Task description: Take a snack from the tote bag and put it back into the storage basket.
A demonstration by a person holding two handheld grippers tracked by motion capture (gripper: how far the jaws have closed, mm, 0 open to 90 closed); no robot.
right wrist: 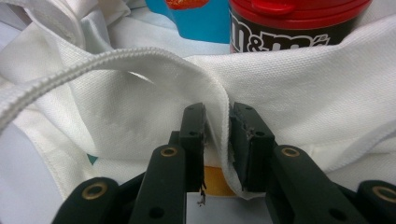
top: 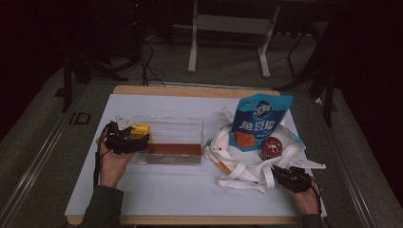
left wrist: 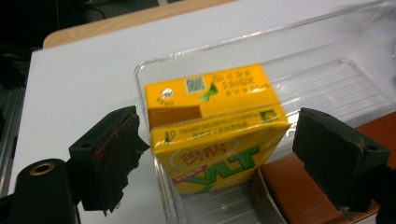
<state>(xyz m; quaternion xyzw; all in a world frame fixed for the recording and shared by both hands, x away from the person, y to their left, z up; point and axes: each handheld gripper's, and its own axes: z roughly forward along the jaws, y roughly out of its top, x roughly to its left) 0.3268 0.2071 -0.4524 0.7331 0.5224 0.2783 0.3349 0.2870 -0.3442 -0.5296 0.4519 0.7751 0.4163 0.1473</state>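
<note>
A yellow drink carton (left wrist: 215, 121) stands in the left end of a clear plastic box (left wrist: 154, 63). My left gripper (left wrist: 219, 149) is open, with a jaw on each side of the carton and a gap between each pad and the carton's sides. In the high view the carton (top: 139, 130) shows just past the left gripper (top: 127, 137). My right gripper (right wrist: 218, 126) is shut on a fold of the white cloth bag (right wrist: 303, 98), at the bag's near right edge (top: 237, 161).
A flat brown item (top: 173, 149) lies in the box along its near wall. A blue snack pouch (top: 259, 121) and a red-lidded M&M's jar (top: 271, 147) stick out of the bag. The white table top (top: 180, 190) ends at a wooden front edge.
</note>
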